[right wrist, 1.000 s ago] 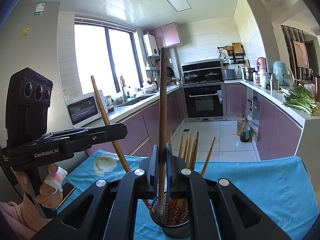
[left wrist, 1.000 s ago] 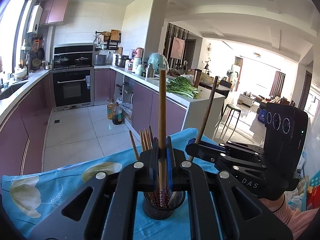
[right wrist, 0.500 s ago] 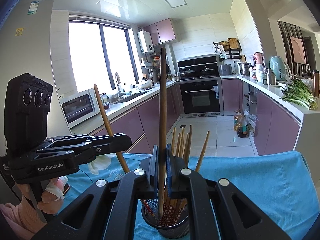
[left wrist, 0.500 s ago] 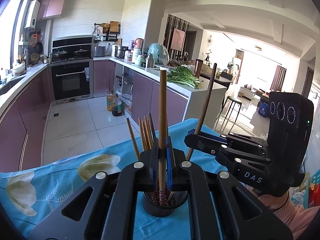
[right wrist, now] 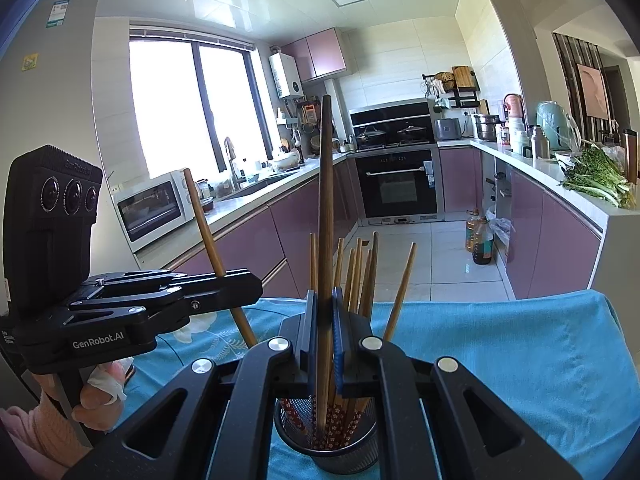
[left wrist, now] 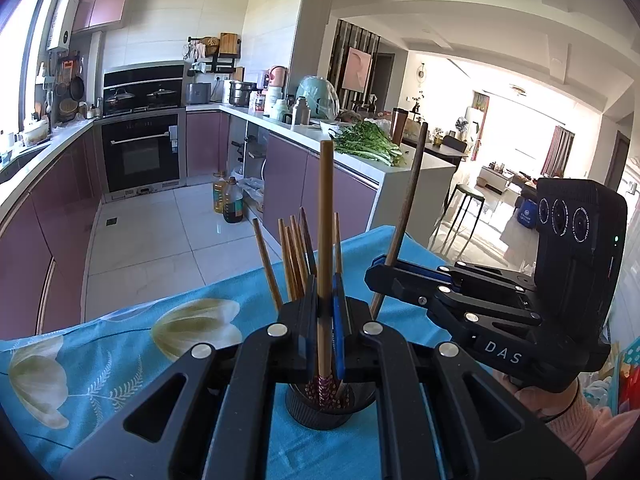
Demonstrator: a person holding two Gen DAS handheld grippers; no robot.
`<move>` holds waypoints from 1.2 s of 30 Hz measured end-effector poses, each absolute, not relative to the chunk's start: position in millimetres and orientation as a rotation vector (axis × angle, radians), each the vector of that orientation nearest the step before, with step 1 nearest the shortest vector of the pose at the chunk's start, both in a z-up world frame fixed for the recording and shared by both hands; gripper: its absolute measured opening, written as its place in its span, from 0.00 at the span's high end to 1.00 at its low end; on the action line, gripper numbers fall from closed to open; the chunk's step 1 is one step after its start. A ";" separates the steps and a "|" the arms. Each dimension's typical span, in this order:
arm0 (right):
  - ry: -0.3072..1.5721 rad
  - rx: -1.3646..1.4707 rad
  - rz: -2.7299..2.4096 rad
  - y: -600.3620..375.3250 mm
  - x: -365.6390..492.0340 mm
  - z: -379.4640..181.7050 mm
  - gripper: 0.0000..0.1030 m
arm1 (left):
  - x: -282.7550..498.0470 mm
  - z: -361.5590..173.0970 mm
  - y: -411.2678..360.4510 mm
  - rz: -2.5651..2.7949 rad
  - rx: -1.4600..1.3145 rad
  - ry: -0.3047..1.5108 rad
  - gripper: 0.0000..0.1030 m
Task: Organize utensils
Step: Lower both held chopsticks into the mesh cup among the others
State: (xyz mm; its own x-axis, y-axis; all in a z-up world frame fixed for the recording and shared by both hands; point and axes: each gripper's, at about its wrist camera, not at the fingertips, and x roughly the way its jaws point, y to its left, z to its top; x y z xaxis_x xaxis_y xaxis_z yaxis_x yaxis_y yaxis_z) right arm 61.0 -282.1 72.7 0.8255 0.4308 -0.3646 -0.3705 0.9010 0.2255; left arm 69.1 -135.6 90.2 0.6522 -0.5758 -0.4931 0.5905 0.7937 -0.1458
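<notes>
— At the bottom centre of both wrist views, what stands there?

— A dark mesh holder [right wrist: 326, 440], upright on the blue flowered cloth [right wrist: 500, 360]. It is full of chopsticks [right wrist: 356, 276], patterned red ends down in the cup and plain wooden ends fanning upward.

— And the grippers?

— Each is clamped on a single chopstick. The left gripper [left wrist: 326, 312] fills the lower middle of its own view, blue pads pressed against a light brown chopstick [left wrist: 325, 240] that stands nearly upright with its patterned tip down inside the holder. The right gripper [right wrist: 323, 320] grips a darker chopstick [right wrist: 325, 200] the same way — upright, lower end in the cup among the others.

— Do the grippers show in each other's view?

— Yes. The right one sits at the right of the left view, its stick leaning up toward the top; the left one sits at the left of the right view, held by a hand [right wrist: 96, 404] in a pink sleeve.

— Farther out?

— Purple cabinets, a black oven [right wrist: 398, 184], greens [left wrist: 370, 144] on the white counter.
</notes>
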 end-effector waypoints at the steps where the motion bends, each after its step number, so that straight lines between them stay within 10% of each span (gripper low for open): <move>1: 0.423 0.148 0.427 -282.3 61.1 72.1 0.94 | 69.0 89.9 -135.9 -0.662 0.029 0.552 0.93; 36: 0.526 0.159 0.417 -280.9 84.8 39.7 0.94 | 102.3 59.0 -161.9 -0.674 0.070 0.684 0.93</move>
State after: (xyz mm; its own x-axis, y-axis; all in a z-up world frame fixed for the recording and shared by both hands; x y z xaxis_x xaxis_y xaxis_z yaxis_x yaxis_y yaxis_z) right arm 84.8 -280.9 39.7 0.7838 0.4246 -0.4532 -0.3443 0.9044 0.2519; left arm 102.3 -161.9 59.0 0.5735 -0.5526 -0.6047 0.5970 0.7874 -0.1534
